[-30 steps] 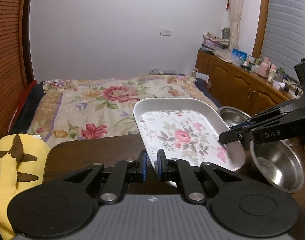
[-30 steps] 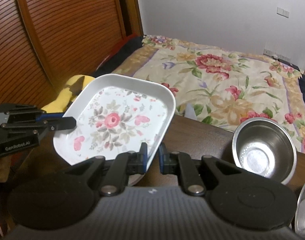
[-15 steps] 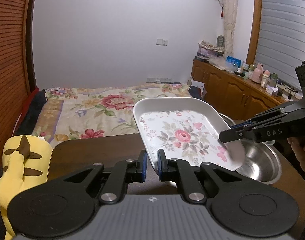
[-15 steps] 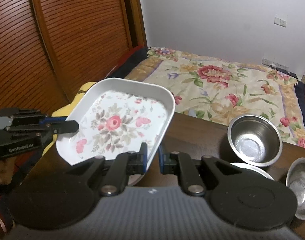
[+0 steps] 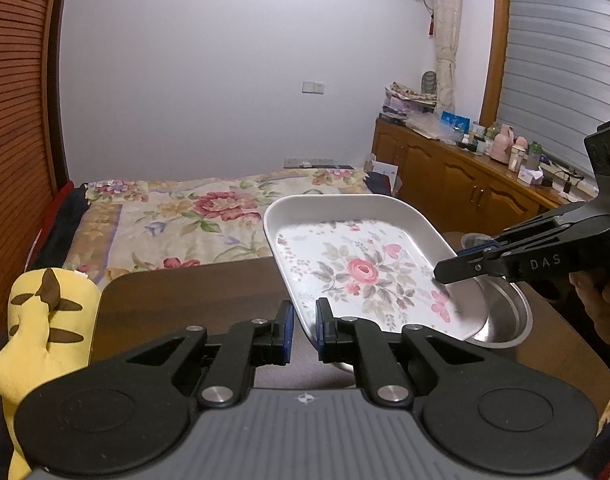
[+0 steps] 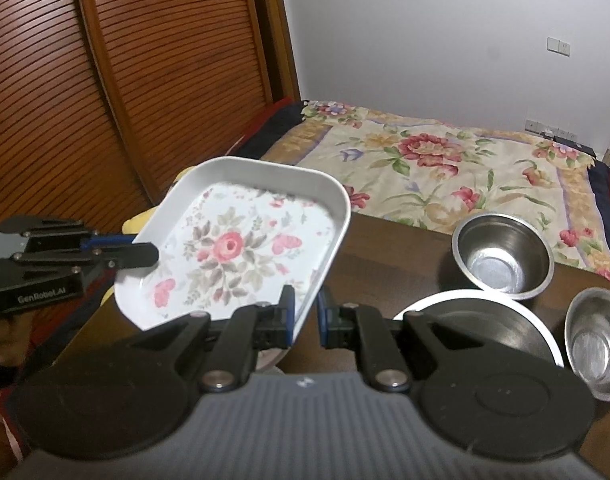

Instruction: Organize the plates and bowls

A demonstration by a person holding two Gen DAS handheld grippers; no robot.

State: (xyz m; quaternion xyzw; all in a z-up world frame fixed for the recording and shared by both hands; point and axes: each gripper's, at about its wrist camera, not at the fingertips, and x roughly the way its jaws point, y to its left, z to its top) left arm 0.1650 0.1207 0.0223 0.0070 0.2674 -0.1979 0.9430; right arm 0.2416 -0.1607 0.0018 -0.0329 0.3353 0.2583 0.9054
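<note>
A white rectangular plate [image 5: 365, 264] with a pink floral print hangs tilted above the dark wooden table [image 5: 185, 300]. My left gripper [image 5: 305, 316] is shut on its near rim. In the left wrist view my right gripper [image 5: 461, 268] clamps the plate's right rim. The right wrist view shows the same plate [image 6: 233, 248] with my right gripper [image 6: 305, 312] shut on its edge and my left gripper [image 6: 145, 254] pinching the far left rim. Three steel bowls stand on the table: a deep one [image 6: 501, 258], a wide shallow one [image 6: 485, 328], a small one [image 6: 597, 340].
One steel bowl [image 5: 505, 320] lies partly under the plate's right end. A yellow plush toy [image 5: 45, 320] sits off the table's left edge. Beyond the table is a bed [image 5: 185, 216] with a floral cover, a wooden cabinet [image 5: 465, 184] at right, and louvred doors [image 6: 105, 80].
Both grippers have carried the plate upward and back over the table, still clamped on it. More steel bowls have come into the right wrist view.
</note>
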